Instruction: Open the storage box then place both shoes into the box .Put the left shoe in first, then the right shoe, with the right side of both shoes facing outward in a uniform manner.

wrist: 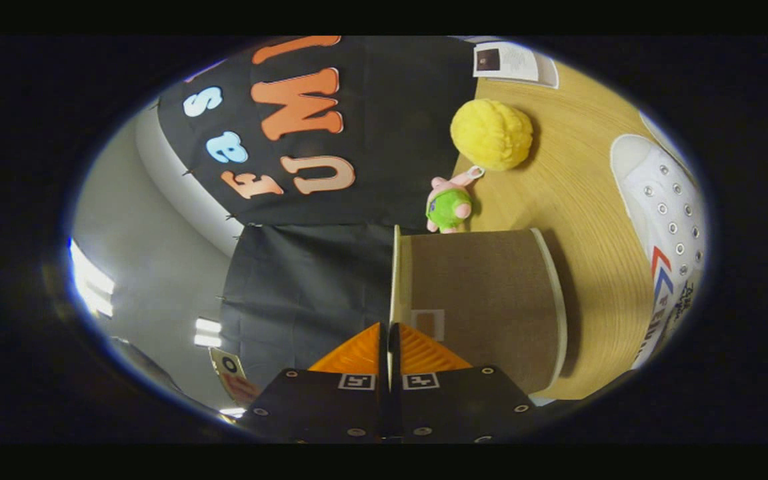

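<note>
Gripper (388, 333) fingers nearly closed, pinching the thin lid edge (395, 280) of the brown storage box (484, 300); white shoe (667, 233) well apart on the table (577, 200).

The gripper (388, 333) is showing two wedge-shaped fingers (357, 355) with ridged faces, and they are sitting pressed close together with only a thin dark slit between them. Behind the fingers, two flat dark plates are spreading out wide. Each plate is wearing a small square black-and-white marker near the slit. Little round silver screws are dotting the plates along their edges.
</note>
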`<state>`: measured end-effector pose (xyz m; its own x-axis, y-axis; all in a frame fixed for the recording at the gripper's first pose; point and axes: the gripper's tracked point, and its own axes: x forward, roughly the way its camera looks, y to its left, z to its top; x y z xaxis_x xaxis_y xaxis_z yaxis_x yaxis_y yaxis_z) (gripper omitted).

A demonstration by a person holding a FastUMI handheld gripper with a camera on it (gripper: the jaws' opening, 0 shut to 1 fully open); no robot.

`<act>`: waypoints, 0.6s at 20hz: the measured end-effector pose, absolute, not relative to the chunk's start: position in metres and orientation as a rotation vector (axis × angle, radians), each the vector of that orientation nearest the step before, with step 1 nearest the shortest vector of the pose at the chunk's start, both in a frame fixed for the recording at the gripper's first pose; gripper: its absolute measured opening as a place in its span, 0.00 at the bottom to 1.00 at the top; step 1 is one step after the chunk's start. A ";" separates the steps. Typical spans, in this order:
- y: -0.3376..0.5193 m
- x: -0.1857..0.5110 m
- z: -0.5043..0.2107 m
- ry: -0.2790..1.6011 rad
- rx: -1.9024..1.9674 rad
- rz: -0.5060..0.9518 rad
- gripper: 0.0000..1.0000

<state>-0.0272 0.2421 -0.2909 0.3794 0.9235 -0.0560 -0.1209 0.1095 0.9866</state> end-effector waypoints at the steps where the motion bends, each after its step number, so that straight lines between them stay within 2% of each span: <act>1: 0.242 -0.025 -0.284 0.847 1.205 0.933 0.01; 12: 0.284 -0.021 -0.213 0.747 1.089 0.948 0.00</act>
